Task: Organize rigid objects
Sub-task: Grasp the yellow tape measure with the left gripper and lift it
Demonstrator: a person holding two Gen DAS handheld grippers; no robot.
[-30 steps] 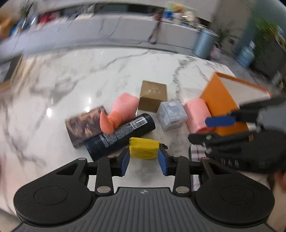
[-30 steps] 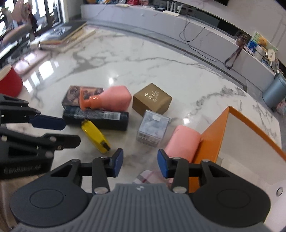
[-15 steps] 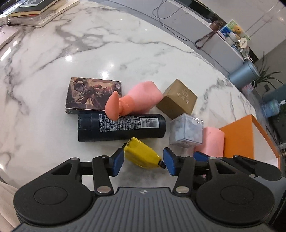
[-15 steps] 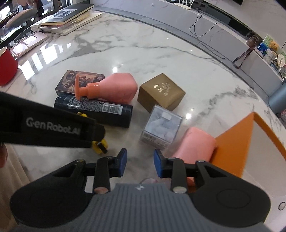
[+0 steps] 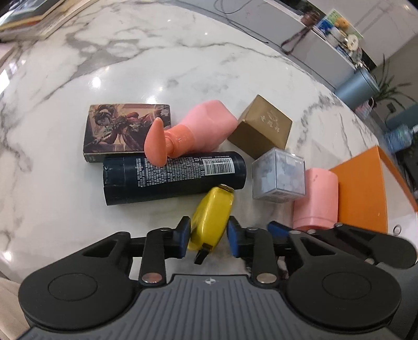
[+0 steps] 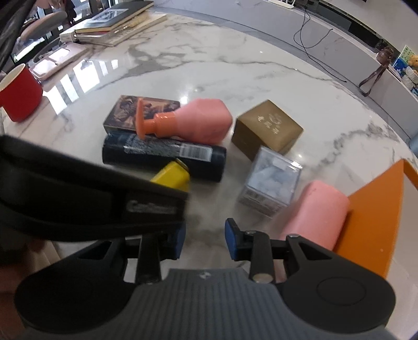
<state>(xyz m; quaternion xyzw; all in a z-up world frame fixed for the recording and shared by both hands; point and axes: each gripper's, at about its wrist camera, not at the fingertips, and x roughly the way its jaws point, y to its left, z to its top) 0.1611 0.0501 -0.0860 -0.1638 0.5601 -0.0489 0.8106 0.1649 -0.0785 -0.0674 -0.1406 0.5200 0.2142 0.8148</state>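
A yellow tape measure lies on the marble table, lengthwise between the pads of my left gripper. The jaws are closing and both pads touch its sides. Just beyond it a dark spray can lies on its side, with a pink pump bottle resting against it. My right gripper hovers low to the right, its pads a little apart with only marble between them. A pink cylinder lies just right of its fingers. The left gripper's black body hides most of the tape measure in the right wrist view.
Behind the can lie a picture card box, a gold box and a clear cube box. An orange box stands at the right. A red cup, a pink case and books sit far left.
My left gripper rolled, sank and narrowed its jaws onto the yellow tape measure, which now lies along the fingers. The right gripper sank closer to the table, its jaws hardly changed.
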